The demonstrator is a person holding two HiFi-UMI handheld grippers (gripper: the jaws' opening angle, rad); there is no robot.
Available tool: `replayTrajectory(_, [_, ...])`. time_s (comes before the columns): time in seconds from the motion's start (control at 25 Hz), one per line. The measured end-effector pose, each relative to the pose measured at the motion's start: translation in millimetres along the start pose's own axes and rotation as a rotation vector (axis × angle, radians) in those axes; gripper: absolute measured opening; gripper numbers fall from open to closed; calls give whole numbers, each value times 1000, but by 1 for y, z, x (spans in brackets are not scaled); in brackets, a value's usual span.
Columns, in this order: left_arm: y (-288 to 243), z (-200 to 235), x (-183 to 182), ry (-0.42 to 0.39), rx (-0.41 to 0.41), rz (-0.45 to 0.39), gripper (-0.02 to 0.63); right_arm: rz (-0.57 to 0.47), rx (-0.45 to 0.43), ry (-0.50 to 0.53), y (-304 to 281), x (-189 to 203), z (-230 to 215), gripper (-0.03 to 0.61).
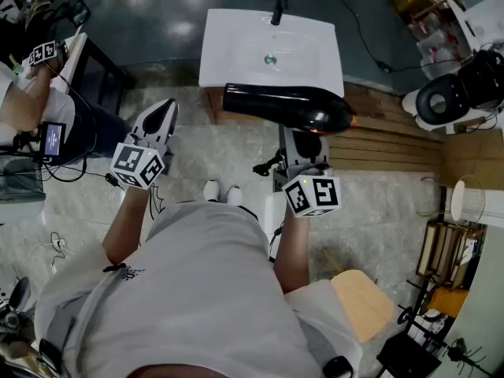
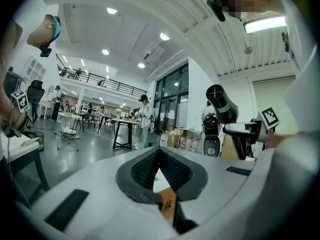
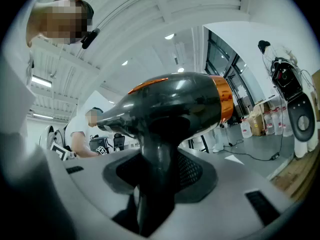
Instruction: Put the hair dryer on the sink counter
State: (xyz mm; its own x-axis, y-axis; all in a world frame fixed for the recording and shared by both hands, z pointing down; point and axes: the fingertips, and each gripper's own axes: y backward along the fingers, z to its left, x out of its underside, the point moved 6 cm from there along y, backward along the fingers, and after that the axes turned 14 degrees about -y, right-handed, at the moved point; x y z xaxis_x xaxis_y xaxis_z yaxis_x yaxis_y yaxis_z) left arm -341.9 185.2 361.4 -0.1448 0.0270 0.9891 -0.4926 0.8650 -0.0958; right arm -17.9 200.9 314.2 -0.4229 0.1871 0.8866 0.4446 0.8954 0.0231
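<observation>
Claws held out forward, right claw (image 1: 305, 142) clamping hair dryer (image 1: 287, 105) handle, left claw (image 1: 163, 115) pinched shut, empty

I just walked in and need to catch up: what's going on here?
A person is working with two hand-held grippers. The right gripper is shut on the handle of a black hair dryer and holds it in the air by the front edge of the white sink. It is not yet set down. The left gripper is shut and empty, off to the side.
</observation>
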Motion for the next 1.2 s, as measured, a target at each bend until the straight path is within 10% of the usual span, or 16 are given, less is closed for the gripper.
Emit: replayTrajectory(1.2, [12,18,8,2,75,-30,2,-39,45,-3,13,9,27,169])
